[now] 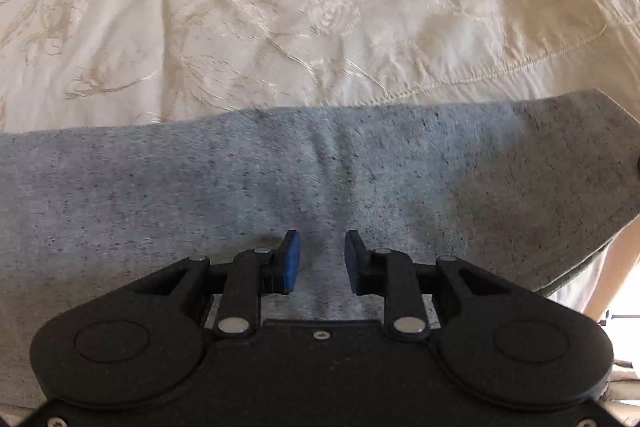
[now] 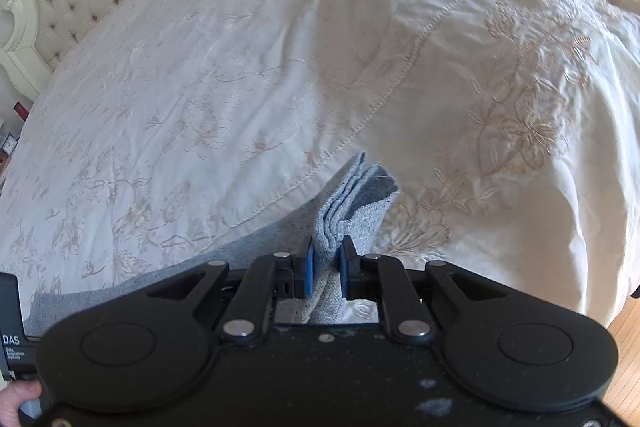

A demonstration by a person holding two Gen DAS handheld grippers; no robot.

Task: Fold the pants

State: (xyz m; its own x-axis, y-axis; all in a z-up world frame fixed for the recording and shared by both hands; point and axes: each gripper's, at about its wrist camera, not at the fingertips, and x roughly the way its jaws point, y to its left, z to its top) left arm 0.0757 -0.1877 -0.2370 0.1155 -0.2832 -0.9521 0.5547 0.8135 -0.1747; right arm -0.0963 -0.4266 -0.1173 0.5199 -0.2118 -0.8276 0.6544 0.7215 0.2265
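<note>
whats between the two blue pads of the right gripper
A bunched, layered fold of the grey pants sits between the right gripper pads, pinched and standing up over the embroidered bedspread. The right wrist view shows it.

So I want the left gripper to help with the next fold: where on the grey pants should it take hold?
Probably the far edge of the pants, from above. The cloth lies flat under the open left gripper, offering no ridge there; that edge is free against the bedspread. The right gripper already pinches a bunched end.
</note>
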